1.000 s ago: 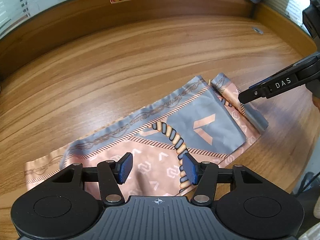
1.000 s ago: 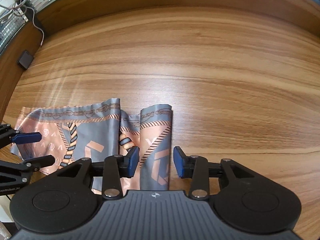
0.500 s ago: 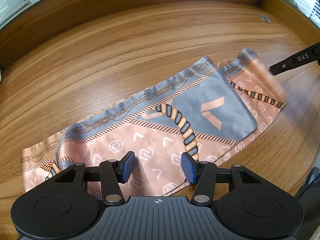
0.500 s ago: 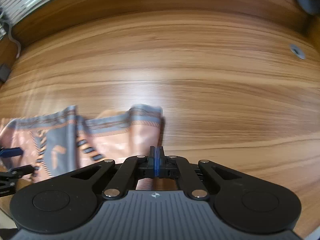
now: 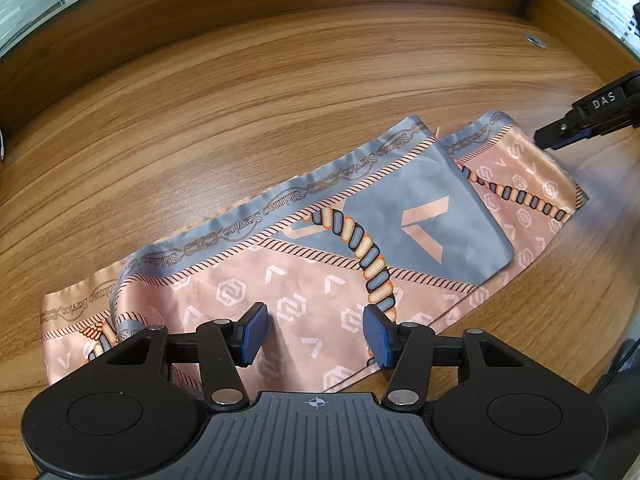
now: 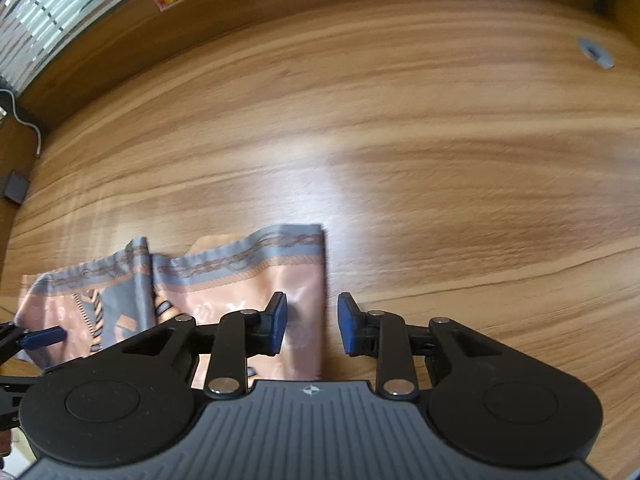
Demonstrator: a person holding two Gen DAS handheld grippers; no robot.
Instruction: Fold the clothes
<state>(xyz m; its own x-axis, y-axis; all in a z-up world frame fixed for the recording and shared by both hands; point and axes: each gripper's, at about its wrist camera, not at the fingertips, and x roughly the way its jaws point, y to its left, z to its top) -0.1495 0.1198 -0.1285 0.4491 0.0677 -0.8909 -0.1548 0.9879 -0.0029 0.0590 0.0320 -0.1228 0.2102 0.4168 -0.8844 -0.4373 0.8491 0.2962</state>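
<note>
A silky scarf [image 5: 304,264], pink and grey with a rope print, lies stretched across the wooden table [image 5: 240,100]. A grey fold lies over its middle and its right end is spread flat. My left gripper [image 5: 314,334] is open, low over the scarf's near edge. My right gripper [image 6: 312,324] is open over the scarf's right end [image 6: 256,272], with nothing between its pads. It also shows in the left wrist view [image 5: 560,136] at that end. The left gripper's blue fingertip [image 6: 44,338] shows at the right wrist view's left edge.
A raised wooden rim [image 5: 320,4] runs along the table's back and right side. A round metal cap [image 5: 535,40] sits in the tabletop at the far right. A small black box [image 6: 16,187] and a white cable [image 6: 28,124] lie at the far left.
My right gripper shut on the scarf's rolled right end, pulled it out flat to the right, then opened and let go. My left gripper stayed open and drew back toward the near edge.
</note>
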